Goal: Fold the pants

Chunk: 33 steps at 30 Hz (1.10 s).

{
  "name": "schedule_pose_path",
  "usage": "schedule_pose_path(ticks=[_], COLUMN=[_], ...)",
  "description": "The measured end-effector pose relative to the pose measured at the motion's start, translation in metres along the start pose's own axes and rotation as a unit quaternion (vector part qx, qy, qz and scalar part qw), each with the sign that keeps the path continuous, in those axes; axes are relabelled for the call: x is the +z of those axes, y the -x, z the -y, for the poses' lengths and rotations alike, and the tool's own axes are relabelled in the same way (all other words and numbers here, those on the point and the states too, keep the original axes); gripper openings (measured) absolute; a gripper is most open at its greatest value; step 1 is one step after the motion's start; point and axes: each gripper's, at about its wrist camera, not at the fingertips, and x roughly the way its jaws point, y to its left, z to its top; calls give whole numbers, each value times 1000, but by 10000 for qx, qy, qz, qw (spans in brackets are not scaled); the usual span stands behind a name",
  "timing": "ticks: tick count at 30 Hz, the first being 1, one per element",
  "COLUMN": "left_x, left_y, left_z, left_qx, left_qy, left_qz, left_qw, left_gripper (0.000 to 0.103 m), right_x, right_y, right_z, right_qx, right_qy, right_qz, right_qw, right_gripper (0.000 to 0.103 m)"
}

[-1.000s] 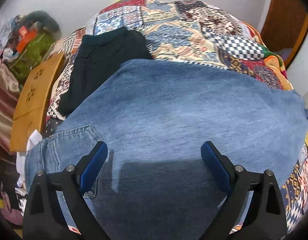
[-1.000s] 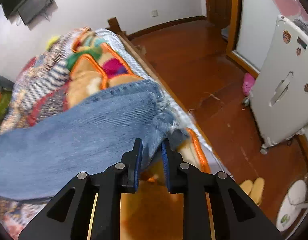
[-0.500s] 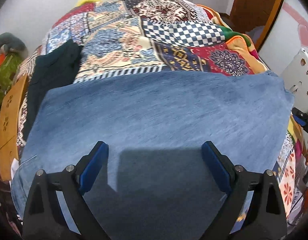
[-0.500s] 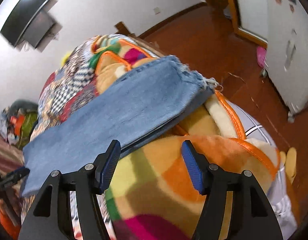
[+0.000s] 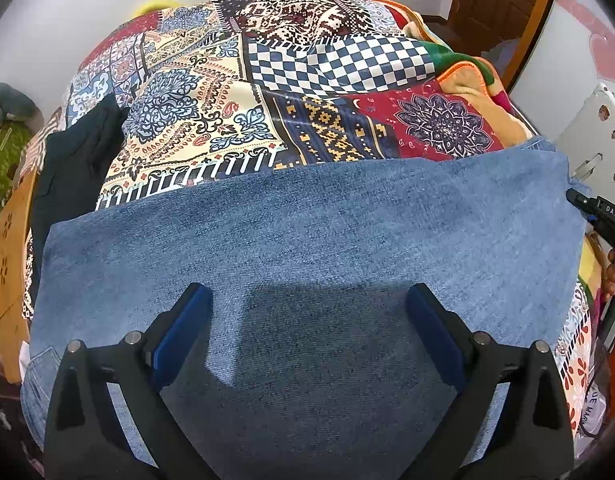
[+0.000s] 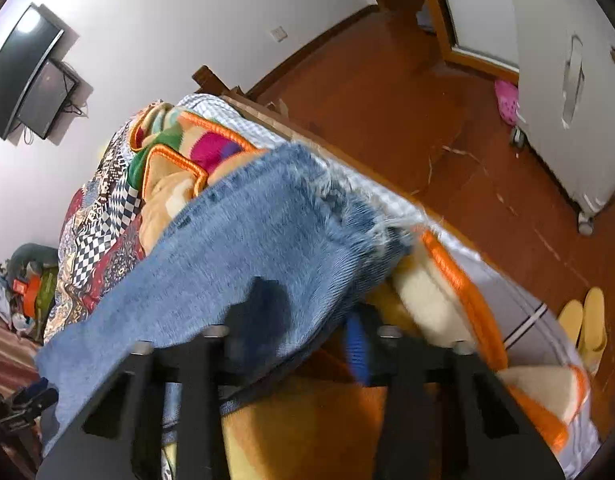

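Blue jeans (image 5: pixel 307 248) lie flat across a patchwork bedspread (image 5: pixel 235 92), legs folded together. My left gripper (image 5: pixel 307 320) is open and empty, hovering just above the middle of the denim. In the right wrist view the frayed hem end of the jeans (image 6: pixel 267 240) drapes over my right gripper (image 6: pixel 303 332). Its jaws stand apart, with the denim edge lying between and over them; the left finger is hidden under cloth, the right blue pad (image 6: pixel 357 350) shows. The right gripper also shows at the right edge of the left wrist view (image 5: pixel 599 216).
A dark garment (image 5: pixel 75 168) lies on the bed at the left. An orange-trimmed blanket (image 6: pixel 447 280) covers the bed's end. The bed edge drops to a wooden floor (image 6: pixel 387 92) with a white fridge (image 6: pixel 579 60) and yellow slippers (image 6: pixel 583 324).
The right gripper let go of the hem, opened, then slid in under the hem end. The left gripper, still open, shifted right along the jeans away from the back pocket.
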Motion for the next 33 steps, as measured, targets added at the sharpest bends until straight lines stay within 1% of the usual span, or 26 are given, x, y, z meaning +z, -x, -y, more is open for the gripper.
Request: schedule_pose_path(ticks=[1, 3, 5, 8, 10, 13, 15, 16, 18, 20, 23, 27, 30, 33], left_x=[0, -1, -2, -4, -5, -9, -13, -15, -21, -28, -42, -61, -77, -90], left_y=[1, 4, 11, 31, 47, 76, 98, 105, 123, 138, 154, 167, 168, 160], left_z=[0, -2, -5, -13, -19, -30, -37, -42, -51, -63, -80, -98, -110, -123], left_qx=[5, -19, -142, -309, -333, -274, -207, -187, -178, -226, -270, -170, 3, 73], left_qy=[13, 73, 191, 428, 523, 595, 610, 628, 714, 825, 967, 1098, 1124, 1226], left_qz=[0, 19, 75, 292, 492, 867, 1130, 1217, 1427, 1587, 1767, 1948, 1962, 1845], left_qw=[10000, 10000, 9997, 9982, 9969, 9941, 9915, 9904, 9870, 9836, 9791, 9745, 9741, 9751], left_gripper=[99, 99, 99, 99, 99, 99, 99, 99, 99, 99, 99, 99, 100, 100], right_x=[2, 7, 11, 15, 19, 22, 22, 22, 18, 11, -7, -35, -57, -81], right_y=[2, 11, 26, 50, 70, 103, 127, 136, 155, 164, 170, 156, 135, 107], right_z=[-1, -6, -18, -38, -56, -90, -116, -128, -160, -184, -228, -271, -297, -319], right_qx=[-53, -10, -26, 30, 140, 401, 665, 781, 1087, 1280, 1609, 1883, 2104, 2189], right_qy=[31, 105, 324, 639, 877, 1303, 1552, 1649, 1948, 2174, 2624, 3065, 3296, 3565], right_qz=[23, 66, 269, 569, 795, 1148, 1386, 1455, 1604, 1660, 1604, 1329, 917, 442], right_qw=[10000, 9999, 9991, 9963, 9929, 9840, 9759, 9724, 9615, 9533, 9378, 9236, 9158, 9072], right_gripper=[9, 8, 8, 7, 7, 7, 7, 7, 7, 7, 7, 7, 7, 7])
